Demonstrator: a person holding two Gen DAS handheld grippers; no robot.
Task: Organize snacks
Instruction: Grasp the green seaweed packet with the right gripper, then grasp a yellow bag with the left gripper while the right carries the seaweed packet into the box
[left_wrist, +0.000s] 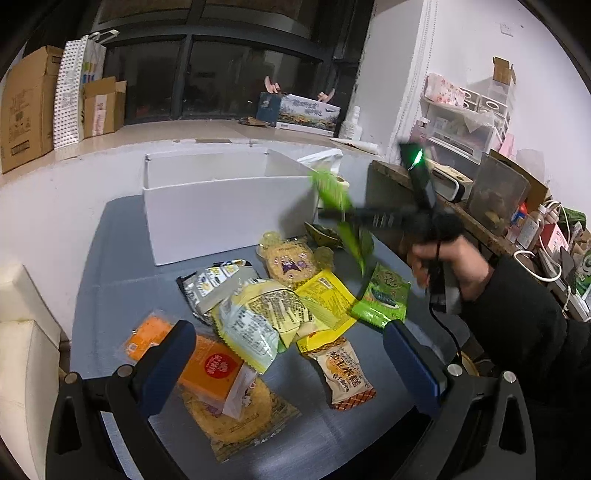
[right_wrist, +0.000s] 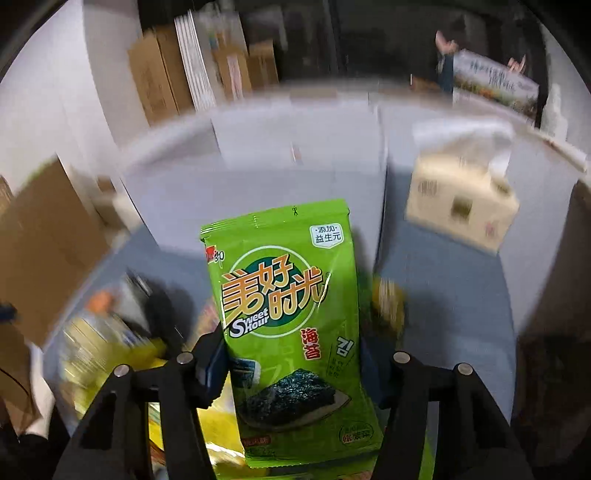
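Up above the far right part of the pile, the right gripper (right_wrist: 291, 363) has its jaws closed on a green seaweed packet (right_wrist: 291, 332), pads against the packet's two side edges, its sealed top edge pointing away toward the white box (left_wrist: 229, 210). From the left wrist view that packet (left_wrist: 332, 195) is a blurred green streak in the air just beside the box's right end, held clear of the table (left_wrist: 110, 277). The box stands open-topped at the table's far edge, close to the wall. The left gripper (left_wrist: 291, 362) hovers over the near snacks with jaws wide apart and nothing between them; an orange packet (left_wrist: 210, 369) lies beside its left finger. A second green packet (left_wrist: 384, 295) lies at the pile's right margin, near the person's hand (left_wrist: 443, 262). Bare grey table lies between pile and box, and along the left side.
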